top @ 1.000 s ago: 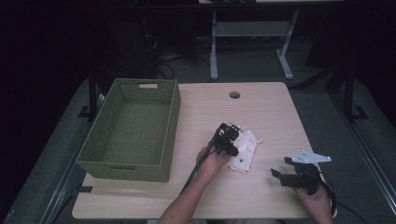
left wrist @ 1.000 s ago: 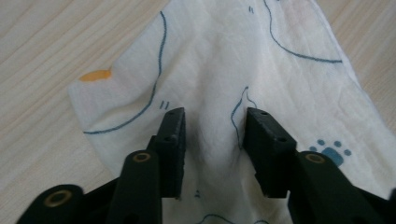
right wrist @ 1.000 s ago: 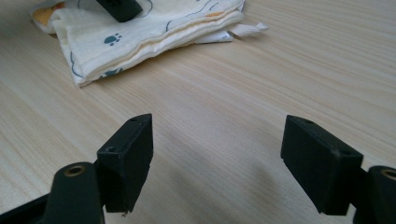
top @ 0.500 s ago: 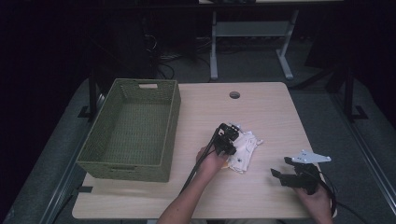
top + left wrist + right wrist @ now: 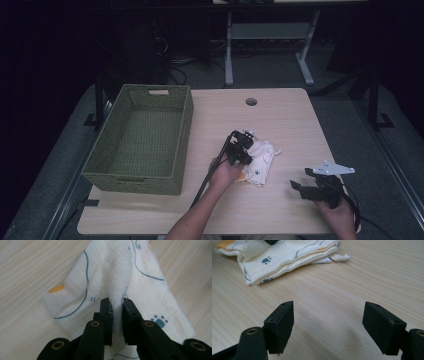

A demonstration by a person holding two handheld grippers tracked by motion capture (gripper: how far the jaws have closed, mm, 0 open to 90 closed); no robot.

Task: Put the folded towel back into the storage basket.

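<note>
A folded white cloth point(image 5: 260, 161) printed with blue lines, paw marks and orange spots lies on the wooden table, right of centre. My left gripper point(image 5: 242, 146) sits over its left part. In the left gripper view the left gripper point(image 5: 117, 305) is shut on a raised fold of the cloth point(image 5: 125, 272). My right gripper point(image 5: 303, 181) rests near the table's front right, apart from the cloth. In the right gripper view the right gripper point(image 5: 328, 312) stands open over bare wood, with the cloth point(image 5: 279, 255) farther off.
A green woven basket point(image 5: 170, 125) stands empty on the left half of the table point(image 5: 280, 120). A round cable hole point(image 5: 251, 101) sits near the far edge. Desk legs and cables lie on the dark floor beyond.
The left gripper and the cloth under it have shifted slightly; the cloth's shape has changed a little. The right gripper has stayed put.
</note>
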